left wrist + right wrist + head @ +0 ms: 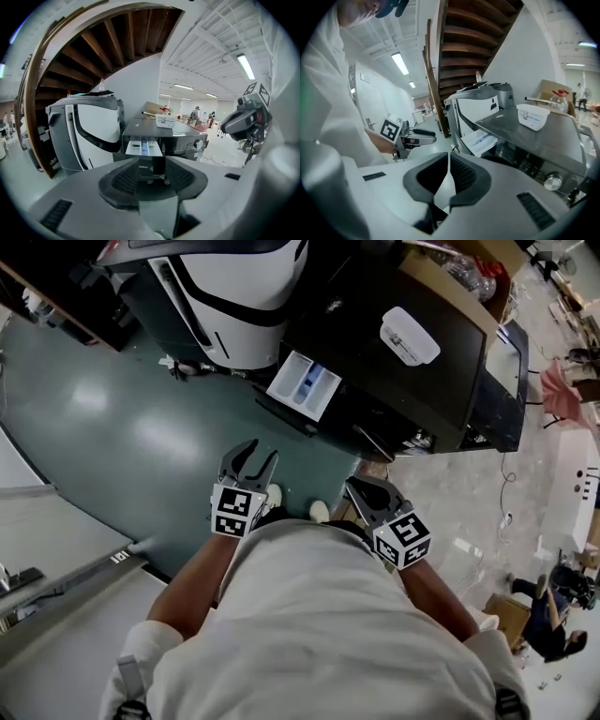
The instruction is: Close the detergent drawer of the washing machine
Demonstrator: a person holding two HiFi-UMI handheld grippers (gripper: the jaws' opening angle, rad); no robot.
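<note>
1. The white plastic detergent drawer with a blue insert [305, 385] is pulled out of the upper front of the dark, flat-topped washing machine [375, 395]. It is the only part jutting from that face.
2. The drawer's long axis runs from the machine front out towards me. I judge that closing it calls for a straight push along that line, back into the machine.
3. My left gripper [261, 454] is the nearer of the two. In the head view the drawer's outer end lies ahead of its tips and slightly to the right, well apart from them. In the left gripper view the drawer's front sits almost dead centre, just above the pads.
4. The left jaws stand wide apart with nothing between them.
5. My right gripper [361, 488] hangs farther back, off to the drawer's right. From there the drawer shows side-on, so I judge it the poorer choice for the push.
6. The right jaws are drawn together to a thin slit and hold nothing.
</note>
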